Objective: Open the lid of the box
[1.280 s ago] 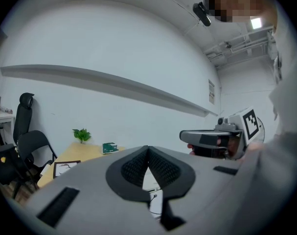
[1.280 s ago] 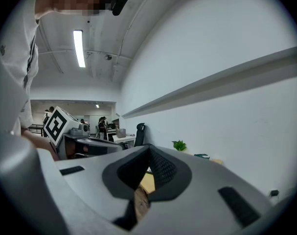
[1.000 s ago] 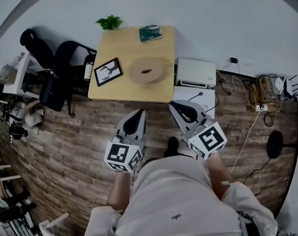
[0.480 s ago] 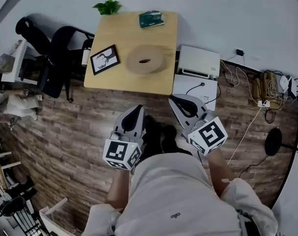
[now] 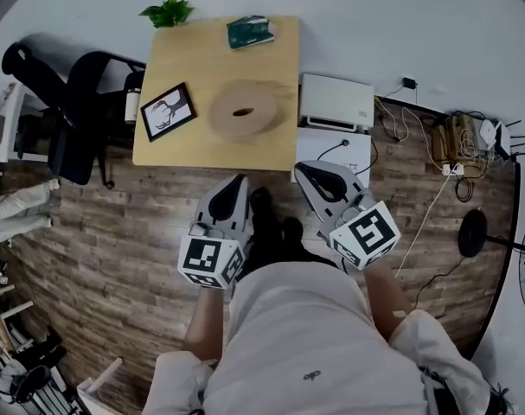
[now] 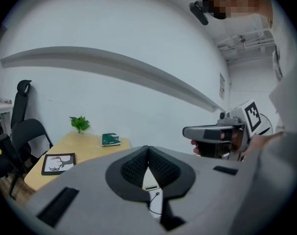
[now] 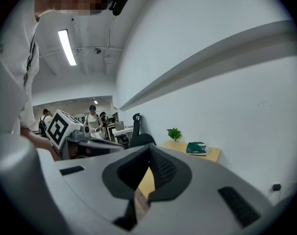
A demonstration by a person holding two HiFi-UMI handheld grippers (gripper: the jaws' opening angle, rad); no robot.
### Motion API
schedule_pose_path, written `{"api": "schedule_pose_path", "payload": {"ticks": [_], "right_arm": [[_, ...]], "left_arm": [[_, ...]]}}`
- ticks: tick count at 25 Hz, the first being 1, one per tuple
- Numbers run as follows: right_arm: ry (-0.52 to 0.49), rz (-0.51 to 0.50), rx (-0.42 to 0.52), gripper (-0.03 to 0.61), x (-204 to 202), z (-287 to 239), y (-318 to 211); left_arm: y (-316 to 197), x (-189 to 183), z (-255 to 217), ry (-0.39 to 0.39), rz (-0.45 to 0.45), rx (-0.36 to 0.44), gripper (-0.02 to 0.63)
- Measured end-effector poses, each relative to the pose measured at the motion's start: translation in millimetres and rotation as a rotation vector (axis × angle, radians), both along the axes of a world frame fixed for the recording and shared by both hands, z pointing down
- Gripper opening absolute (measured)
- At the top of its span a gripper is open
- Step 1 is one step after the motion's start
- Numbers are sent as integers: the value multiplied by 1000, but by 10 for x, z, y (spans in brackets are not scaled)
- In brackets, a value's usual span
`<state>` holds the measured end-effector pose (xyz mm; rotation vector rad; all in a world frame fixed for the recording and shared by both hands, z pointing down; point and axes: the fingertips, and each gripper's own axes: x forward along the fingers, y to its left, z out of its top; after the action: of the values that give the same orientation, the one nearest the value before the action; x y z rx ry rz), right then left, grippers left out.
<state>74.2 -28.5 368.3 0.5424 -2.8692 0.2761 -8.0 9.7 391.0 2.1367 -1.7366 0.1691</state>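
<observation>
Hovering over the floor, the left gripper and right gripper each have jaws pressed together, empty. The round box sits on the table ahead

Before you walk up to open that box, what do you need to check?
1. Round wooden box in sight on the table: ok.
2. Close enough to reach it: not ok; both grippers are over the floor, short of the table.
3. Left hand-held gripper ready to grab: not ok; jaws shut, nothing between them.
4. Right hand-held gripper ready to grab: not ok; jaws shut, empty.
5. Room around the box: ok; the picture frame and the green book lie apart from it.
6. How the lid comes off: cannot tell from this far.
</observation>
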Motion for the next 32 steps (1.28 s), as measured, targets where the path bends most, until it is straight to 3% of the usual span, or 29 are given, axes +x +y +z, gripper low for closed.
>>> {"api": "schedule_pose_path", "payload": {"ticks": [16,19,29,32], "right_arm": [[59,145,-7,0,-557,1,-686],[75,170,-12,0,-637,71,-751],[138,281,-42,0,-753,336,-984],[162,295,-56,0,-740,430,-997]], "left_arm": [[-838,-517,200,-23,204,-19,3],[-918,-574,303,-33,259,-36,80],[-1082,-636,788,-49,425,-109,158],[-1102,-629,959,-86,465,-131,172]]}}
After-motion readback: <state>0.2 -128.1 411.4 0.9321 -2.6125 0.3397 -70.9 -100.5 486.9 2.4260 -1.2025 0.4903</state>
